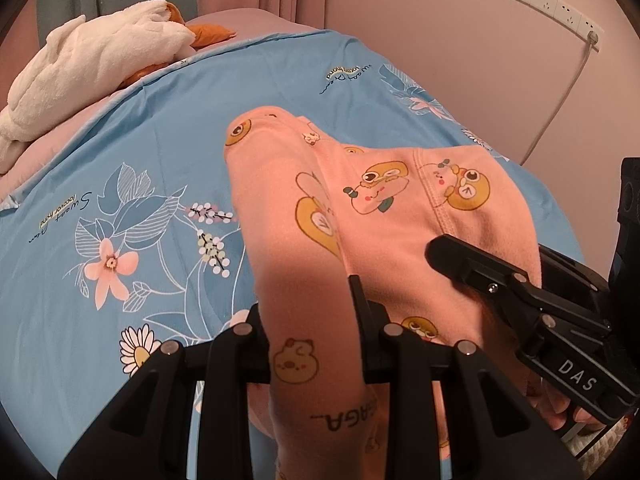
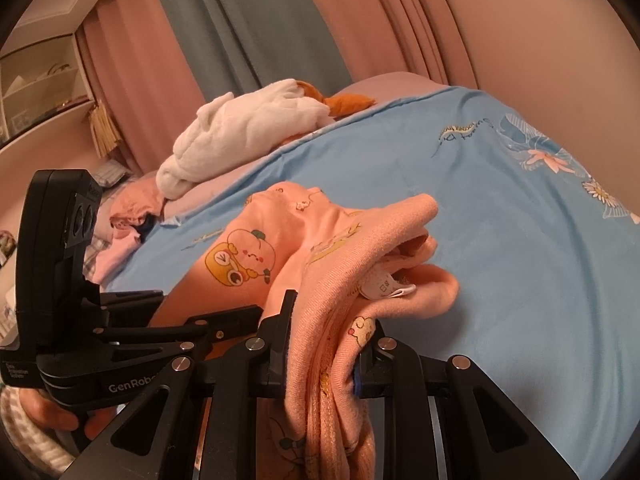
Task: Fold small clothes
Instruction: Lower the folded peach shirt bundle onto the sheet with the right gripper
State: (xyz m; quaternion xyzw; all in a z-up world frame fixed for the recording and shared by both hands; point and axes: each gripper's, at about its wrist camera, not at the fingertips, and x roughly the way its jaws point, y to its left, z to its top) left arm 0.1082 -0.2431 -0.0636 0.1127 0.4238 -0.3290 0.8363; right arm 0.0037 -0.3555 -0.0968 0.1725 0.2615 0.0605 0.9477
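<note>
A small pink garment (image 1: 360, 208) with cartoon prints lies bunched on the blue floral bedsheet (image 1: 120, 160). My left gripper (image 1: 312, 320) is shut on one end of it, the cloth draped between the jaws. My right gripper (image 2: 324, 340) is shut on the other end of the garment (image 2: 332, 264), with folds and a white label hanging out to its right. The right gripper (image 1: 500, 276) shows in the left wrist view at the right, pressed into the cloth. The left gripper (image 2: 168, 320) shows in the right wrist view at the left.
A white plush toy (image 1: 92, 64) with orange parts lies at the far end of the bed; it also shows in the right wrist view (image 2: 248, 128). More clothes (image 2: 128, 208) are piled at the bed's left edge. A wall with a socket strip (image 1: 544, 0) and cable is on the right.
</note>
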